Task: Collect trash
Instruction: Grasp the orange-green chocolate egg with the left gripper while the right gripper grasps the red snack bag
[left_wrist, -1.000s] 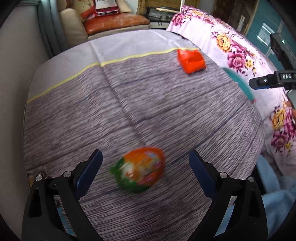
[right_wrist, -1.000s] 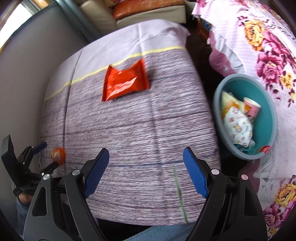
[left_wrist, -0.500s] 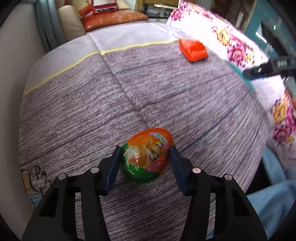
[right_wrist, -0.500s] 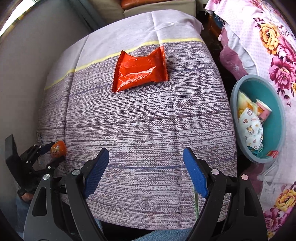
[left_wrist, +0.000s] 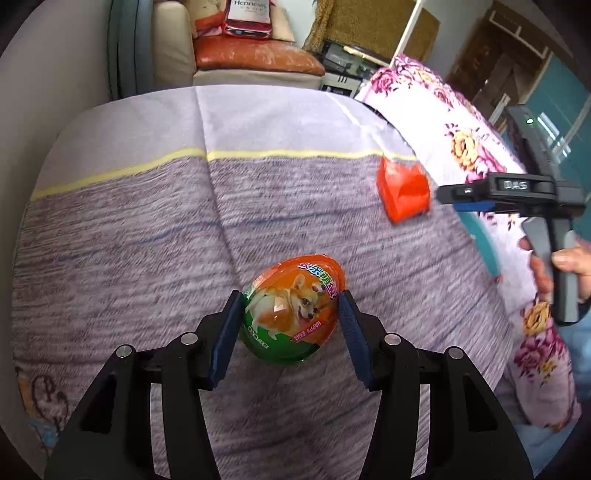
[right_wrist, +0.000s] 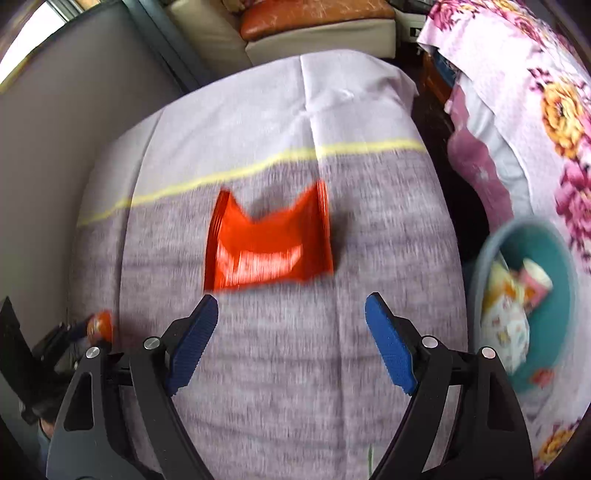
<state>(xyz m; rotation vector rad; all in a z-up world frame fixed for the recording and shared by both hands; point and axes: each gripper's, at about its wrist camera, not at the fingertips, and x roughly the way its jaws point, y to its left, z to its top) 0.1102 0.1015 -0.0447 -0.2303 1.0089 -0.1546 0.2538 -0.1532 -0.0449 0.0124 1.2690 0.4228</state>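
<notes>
My left gripper (left_wrist: 290, 317) is shut on an orange and green plastic toy egg (left_wrist: 293, 312) with a dog picture, held a little above the grey cloth-covered table (left_wrist: 147, 258). The egg also shows small at the left of the right wrist view (right_wrist: 100, 325). A red snack wrapper (right_wrist: 269, 243) lies on the table just ahead of my open, empty right gripper (right_wrist: 291, 325). The wrapper also shows in the left wrist view (left_wrist: 403, 194), beside the right gripper's body (left_wrist: 517, 192). A teal trash basin (right_wrist: 554, 258) with paper cups and wrappers stands right of the table.
A flowered pink bedspread (right_wrist: 535, 92) lies to the right beyond the basin. A beige sofa with an orange cushion (left_wrist: 255, 55) stands past the table's far edge. A grey wall (right_wrist: 55, 147) runs along the table's left side.
My left gripper closed on the toy egg and lifted it. My right gripper moved forward toward the red wrapper, staying open.
</notes>
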